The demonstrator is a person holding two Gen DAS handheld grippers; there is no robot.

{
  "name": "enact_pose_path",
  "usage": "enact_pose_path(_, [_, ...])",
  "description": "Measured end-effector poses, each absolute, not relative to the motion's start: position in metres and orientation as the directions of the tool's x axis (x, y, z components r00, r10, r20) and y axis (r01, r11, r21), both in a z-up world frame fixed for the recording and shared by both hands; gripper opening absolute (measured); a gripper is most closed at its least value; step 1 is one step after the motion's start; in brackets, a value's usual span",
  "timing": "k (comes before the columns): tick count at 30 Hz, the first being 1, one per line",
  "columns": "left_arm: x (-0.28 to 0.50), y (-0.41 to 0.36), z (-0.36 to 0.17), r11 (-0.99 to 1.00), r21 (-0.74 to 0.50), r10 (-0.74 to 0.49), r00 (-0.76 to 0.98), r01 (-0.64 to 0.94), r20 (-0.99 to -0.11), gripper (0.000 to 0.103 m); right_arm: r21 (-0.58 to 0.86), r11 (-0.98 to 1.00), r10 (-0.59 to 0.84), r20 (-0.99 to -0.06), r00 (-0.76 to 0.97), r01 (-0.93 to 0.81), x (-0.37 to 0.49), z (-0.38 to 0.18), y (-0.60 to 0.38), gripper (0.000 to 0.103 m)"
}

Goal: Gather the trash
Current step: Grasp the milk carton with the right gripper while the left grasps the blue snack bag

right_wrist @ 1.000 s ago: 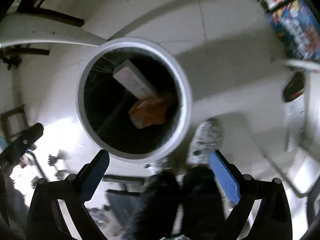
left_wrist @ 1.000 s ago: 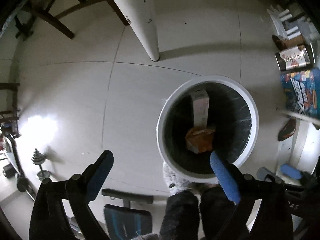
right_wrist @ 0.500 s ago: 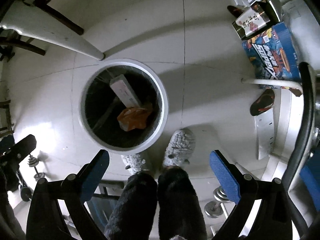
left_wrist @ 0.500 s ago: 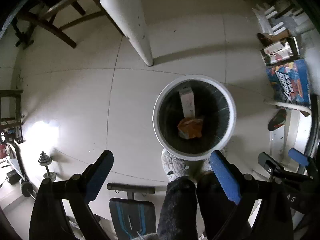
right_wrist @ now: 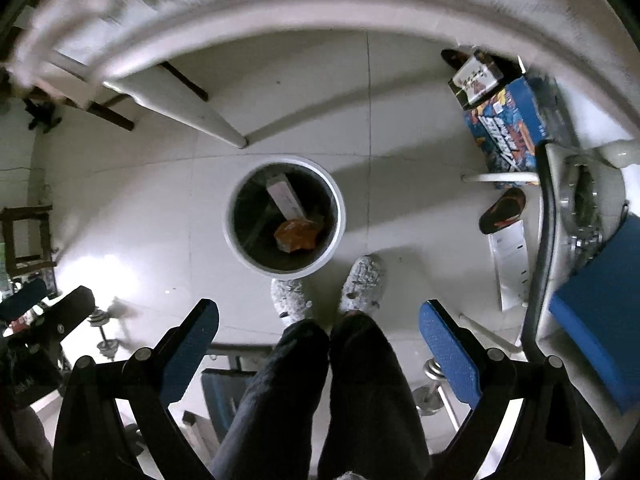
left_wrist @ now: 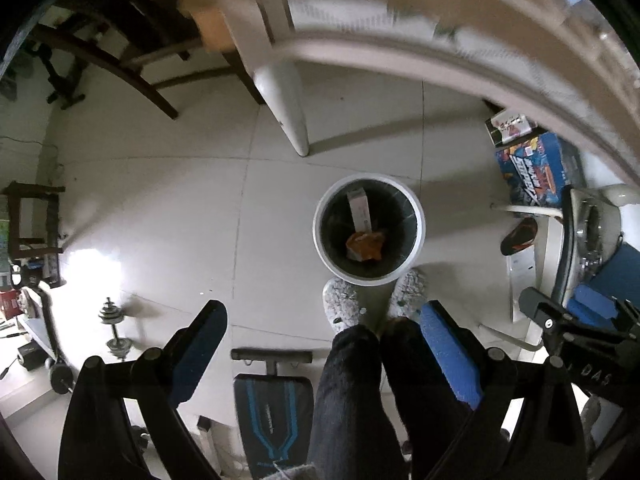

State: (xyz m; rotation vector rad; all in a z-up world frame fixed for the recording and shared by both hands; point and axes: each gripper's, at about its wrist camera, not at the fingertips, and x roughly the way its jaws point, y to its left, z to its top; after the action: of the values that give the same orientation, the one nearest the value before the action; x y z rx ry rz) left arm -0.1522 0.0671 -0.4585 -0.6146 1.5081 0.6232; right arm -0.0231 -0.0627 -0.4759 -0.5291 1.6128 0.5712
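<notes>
An orange wrapper (left_wrist: 365,245) and a white carton (left_wrist: 361,211) are seen inside the bin (left_wrist: 329,257), well ahead of the left gripper (left_wrist: 323,338) and right gripper (right_wrist: 319,336). Both jaws are spread wide, with nothing held.

— What's open below?
— The mouth of the round white bin with black liner (left_wrist: 416,216) (right_wrist: 340,208) is uncovered, with bare pale tiled floor (left_wrist: 160,220) (right_wrist: 140,208) to its left.
— And what blocks?
— The white worktop edge (left_wrist: 440,56) (right_wrist: 280,24) arcs overhead, its white leg (left_wrist: 288,112) (right_wrist: 188,112) stands behind the bin, and grey slippers (left_wrist: 340,304) (right_wrist: 362,280) touch its near side.
</notes>
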Motion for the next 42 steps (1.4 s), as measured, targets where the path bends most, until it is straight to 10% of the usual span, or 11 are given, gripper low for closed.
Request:
enact_pose_path(18, [0.078, 0.092, -0.335, 0.744, -0.071, 0.059, 0.172, -0.664, -0.983, 0.099, 0.112, 0.960, 0.141, -0.985, 0.099, -0.258, 0.214, -0.272, -0.130, 0.101])
enact_pose_path(30, [0.249, 0.087, -0.402, 0.775, -0.040, -0.043, 0.010, -0.630, -0.999, 0.098, 0.183, 0.971, 0.189, -0.982, 0.023, -0.155, 0.419, -0.316, -0.123, 0.085])
enact_pose_path(34, [0.257, 0.095, -0.421, 0.749, -0.015, -0.044, -0.027, -0.662, -0.999, 0.065, 0.196, 0.971, 0.196, -0.981, -0.012, -0.139, 0.447, -0.344, -0.110, 0.083])
enact_pose_path(42, [0.248, 0.106, -0.419, 0.730, -0.007, -0.019, -0.010, -0.684, -1.000, 0.062, 0.170, 0.976, 0.169, -0.985, -0.015, -0.140, 0.470, -0.371, -0.091, 0.055])
